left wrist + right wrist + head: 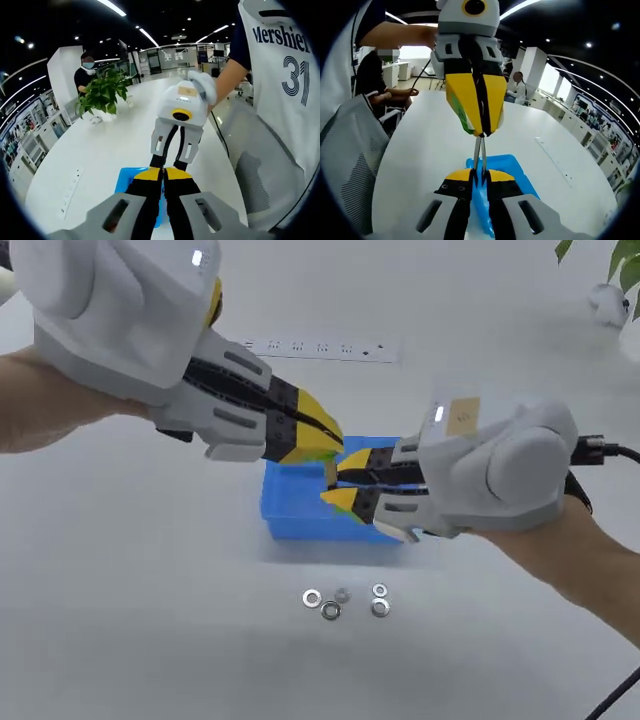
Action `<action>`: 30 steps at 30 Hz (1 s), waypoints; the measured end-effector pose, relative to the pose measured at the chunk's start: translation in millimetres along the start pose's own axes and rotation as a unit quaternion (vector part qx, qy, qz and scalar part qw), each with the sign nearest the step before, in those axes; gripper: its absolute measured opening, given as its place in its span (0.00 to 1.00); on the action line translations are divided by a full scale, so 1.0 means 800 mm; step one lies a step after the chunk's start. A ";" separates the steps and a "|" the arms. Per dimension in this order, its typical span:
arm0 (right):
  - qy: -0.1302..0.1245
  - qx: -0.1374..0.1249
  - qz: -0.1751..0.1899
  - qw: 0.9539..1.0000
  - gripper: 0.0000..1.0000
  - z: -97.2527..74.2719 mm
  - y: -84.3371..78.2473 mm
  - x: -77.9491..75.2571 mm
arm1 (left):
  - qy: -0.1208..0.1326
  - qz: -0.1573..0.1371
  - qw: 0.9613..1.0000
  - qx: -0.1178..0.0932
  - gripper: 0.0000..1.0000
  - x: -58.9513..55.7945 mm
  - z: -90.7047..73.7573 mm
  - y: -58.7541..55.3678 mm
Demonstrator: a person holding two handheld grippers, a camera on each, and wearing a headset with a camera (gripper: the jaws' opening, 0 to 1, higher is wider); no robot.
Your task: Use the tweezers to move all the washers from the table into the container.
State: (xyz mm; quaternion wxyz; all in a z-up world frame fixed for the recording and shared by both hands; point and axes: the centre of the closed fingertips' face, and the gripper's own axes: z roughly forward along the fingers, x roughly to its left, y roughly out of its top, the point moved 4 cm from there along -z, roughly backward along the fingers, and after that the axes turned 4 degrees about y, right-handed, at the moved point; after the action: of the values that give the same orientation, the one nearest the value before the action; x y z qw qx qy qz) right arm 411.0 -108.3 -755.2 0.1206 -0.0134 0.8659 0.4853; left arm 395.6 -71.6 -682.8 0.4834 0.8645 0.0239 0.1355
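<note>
Several metal washers (331, 611) lie in a loose cluster on the white table, just in front of the blue container (300, 512). Both grippers hover over that container, nose to nose. My left gripper (335, 438) comes in from the upper left and my right gripper (332, 490) from the right. In the right gripper view, thin metal tweezers (479, 155) run from the left gripper's yellow tips down into my right gripper (479, 176). Each gripper is shut on one end of them. The left gripper view has my left gripper (163, 175) shut, facing the right gripper.
A white strip with markings (320, 347) lies at the table's far side. A potted plant (612, 275) stands at the far right corner. A black cable (612, 451) trails from the right gripper. People sit and stand beyond the table (86, 70).
</note>
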 end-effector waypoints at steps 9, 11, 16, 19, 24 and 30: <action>0.015 0.001 0.022 1.000 0.12 -0.003 -0.011 0.052 | -0.010 -0.022 1.000 -0.001 0.05 -0.046 0.000 -0.008; 0.019 0.003 0.025 0.999 0.12 -0.002 -0.014 0.061 | -0.014 -0.028 1.000 0.001 0.05 -0.057 0.001 -0.013; 0.025 0.003 0.038 0.999 0.12 0.000 -0.021 0.079 | -0.015 -0.045 0.999 0.000 0.05 -0.073 0.001 -0.021; 0.027 0.001 0.042 0.999 0.11 0.002 -0.026 0.093 | -0.019 -0.053 0.998 0.001 0.05 -0.084 0.002 -0.027; 0.039 0.008 0.051 0.998 0.11 0.008 -0.037 0.109 | -0.026 -0.072 0.997 0.007 0.05 -0.095 0.008 -0.041; 0.045 0.012 0.063 0.997 0.12 0.011 -0.048 0.111 | -0.024 -0.088 0.996 0.007 0.05 -0.095 0.016 -0.050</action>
State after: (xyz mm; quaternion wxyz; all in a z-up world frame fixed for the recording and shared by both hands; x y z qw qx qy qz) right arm 332.2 -112.9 -811.0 0.0508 0.0203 0.8754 0.4802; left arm 329.4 -73.8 -738.9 0.4877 0.8655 0.0889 0.0718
